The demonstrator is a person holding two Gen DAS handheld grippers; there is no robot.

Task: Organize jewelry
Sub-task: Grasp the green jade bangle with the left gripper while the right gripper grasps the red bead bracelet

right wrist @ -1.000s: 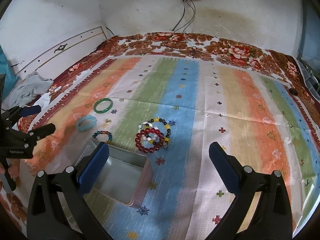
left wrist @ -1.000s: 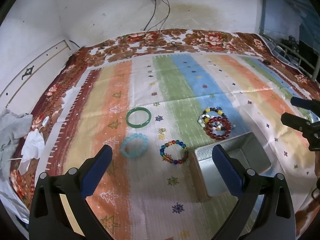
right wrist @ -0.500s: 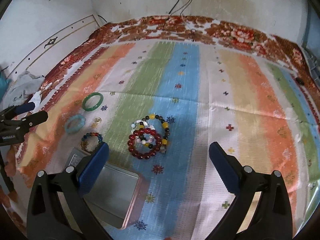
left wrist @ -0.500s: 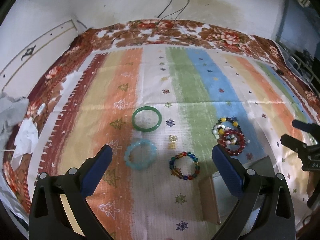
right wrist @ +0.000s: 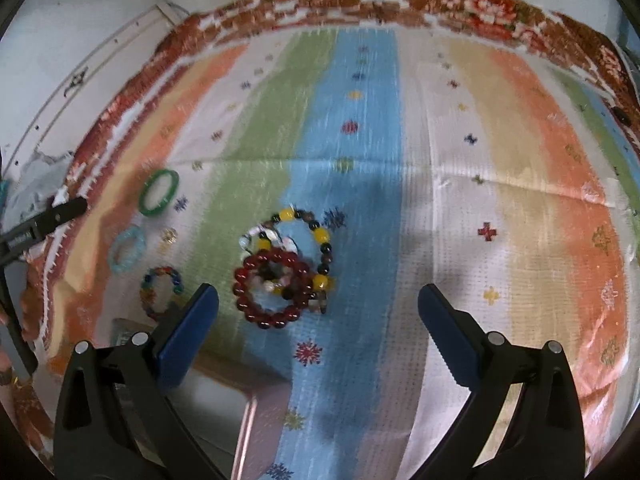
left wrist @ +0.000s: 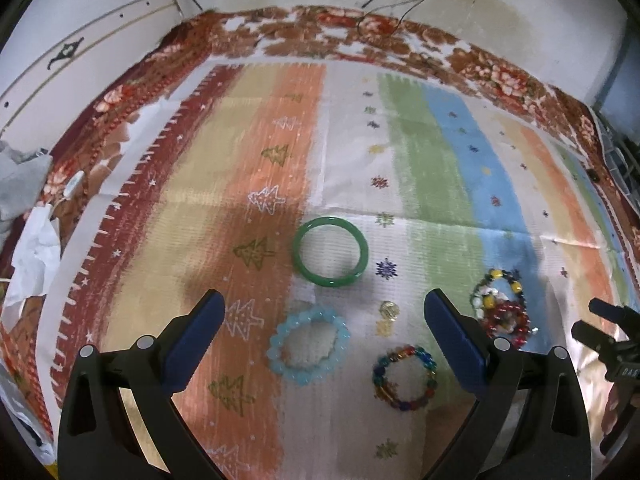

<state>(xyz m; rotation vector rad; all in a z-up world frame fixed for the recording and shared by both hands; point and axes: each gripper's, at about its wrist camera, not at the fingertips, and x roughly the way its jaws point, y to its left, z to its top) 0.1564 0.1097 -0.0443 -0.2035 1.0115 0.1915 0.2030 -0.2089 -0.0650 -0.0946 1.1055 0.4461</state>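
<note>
Jewelry lies on a striped cloth (left wrist: 280, 140). In the left wrist view a green bangle (left wrist: 330, 252) sits just ahead of my open left gripper (left wrist: 324, 328). A pale blue bead bracelet (left wrist: 308, 345) lies between its fingers, a multicoloured bead bracelet (left wrist: 404, 377) to the right, and a small gold piece (left wrist: 389, 309) above that. In the right wrist view my open right gripper (right wrist: 318, 320) hovers over a dark red bead bracelet (right wrist: 274, 289) that overlaps a yellow-and-black one (right wrist: 304, 236). A metal tin (right wrist: 224, 404) shows at the lower left, partly hidden.
White walls close the far side, with cables hanging down. Crumpled white and grey cloth (left wrist: 32, 240) lies off the left edge of the cover. The right gripper (left wrist: 612, 344) shows at the right rim of the left wrist view. The far half of the striped cloth holds no objects.
Both grippers have come lower and further forward over the cloth. The jewelry looms larger, and the tin has slipped out of the left wrist view. Nothing was grasped.
</note>
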